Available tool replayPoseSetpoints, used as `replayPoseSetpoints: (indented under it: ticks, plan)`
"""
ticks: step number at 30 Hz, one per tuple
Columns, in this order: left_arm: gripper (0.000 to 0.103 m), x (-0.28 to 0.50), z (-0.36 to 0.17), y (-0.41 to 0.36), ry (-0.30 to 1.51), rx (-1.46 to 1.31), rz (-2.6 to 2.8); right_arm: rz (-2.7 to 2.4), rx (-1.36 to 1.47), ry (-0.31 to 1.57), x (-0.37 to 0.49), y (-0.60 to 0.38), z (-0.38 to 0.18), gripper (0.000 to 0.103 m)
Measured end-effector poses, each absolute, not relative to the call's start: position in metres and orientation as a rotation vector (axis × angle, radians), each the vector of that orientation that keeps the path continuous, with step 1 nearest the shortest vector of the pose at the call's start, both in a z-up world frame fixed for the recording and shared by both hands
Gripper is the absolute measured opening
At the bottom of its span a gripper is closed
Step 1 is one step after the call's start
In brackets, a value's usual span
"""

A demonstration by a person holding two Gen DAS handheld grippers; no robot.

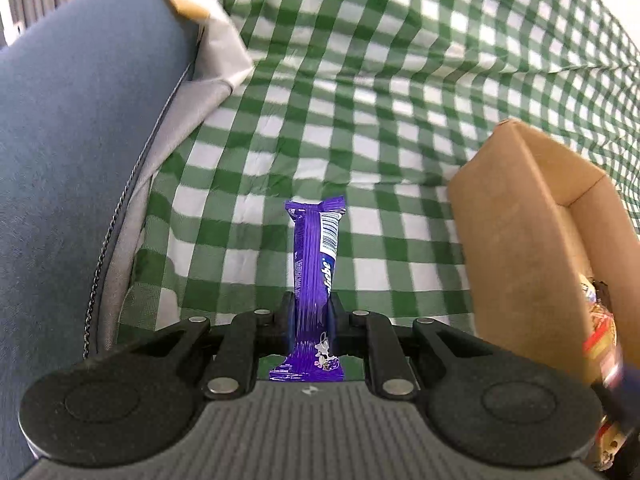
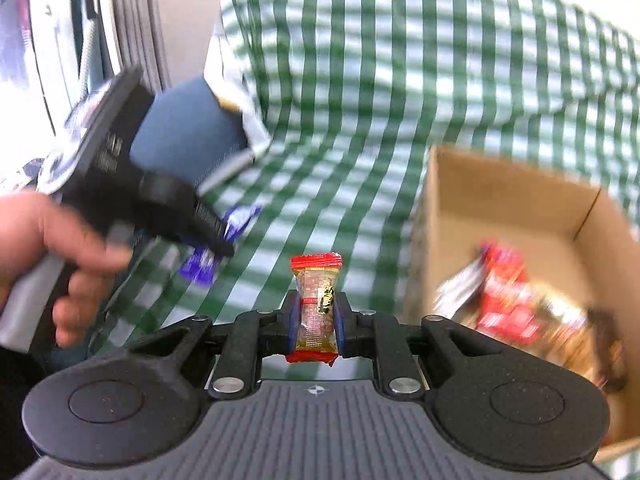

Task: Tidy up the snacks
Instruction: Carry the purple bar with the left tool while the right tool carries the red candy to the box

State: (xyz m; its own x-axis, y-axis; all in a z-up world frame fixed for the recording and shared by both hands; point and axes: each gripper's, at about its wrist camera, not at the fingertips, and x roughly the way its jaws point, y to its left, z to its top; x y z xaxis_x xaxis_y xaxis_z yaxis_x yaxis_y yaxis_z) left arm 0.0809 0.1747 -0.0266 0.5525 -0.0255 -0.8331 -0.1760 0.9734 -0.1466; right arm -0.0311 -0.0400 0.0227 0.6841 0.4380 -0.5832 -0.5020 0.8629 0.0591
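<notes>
1. Left gripper [image 1: 311, 312]: fingers closed tight on a purple snack bar [image 1: 314, 268]. The bar stands lengthwise between the pads, its far crimped end and barcode pointing away from the camera, its near end sticking out behind the fingers.
2. Right gripper [image 2: 316, 320]: closed on a small red-and-clear wrapped snack [image 2: 316, 304] — red crimps at both ends, pinkish contents visible through the clear middle. The blue pads press its two sides.
3. Cardboard box [image 2: 492, 196]: open-topped, on the right in both views. In the right wrist view it holds a blurred pile of wrappers [image 2: 516, 304], red and tan; individual items cannot be told apart.
4. Both held snacks are outside the box, over the green-and-white checked cloth [image 1: 360, 100] to its left.
5. In the right wrist view the left gripper body appears at left, gripped by the person's left hand [image 2: 44, 248]; the purple wrapper shows at its tip — heavily motion-blurred.
6. Blue cushion [image 1: 80, 120] with a grey edge lies along the left of the cloth.
</notes>
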Motion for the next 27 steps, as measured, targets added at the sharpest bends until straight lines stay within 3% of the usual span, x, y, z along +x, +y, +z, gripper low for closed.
replayPoseSetpoints:
  ticks: [8,27]
  plan:
    - [0.016,0.065,-0.002,0.143,0.859,-0.179,0.044,0.438,-0.164,0.43,-0.022,-0.113,0.059,0.018]
    - [0.016,0.035,0.03,0.072,0.551,-0.055,-0.121,0.251,-0.06,0.389,-0.017,-0.183,0.044,0.018]
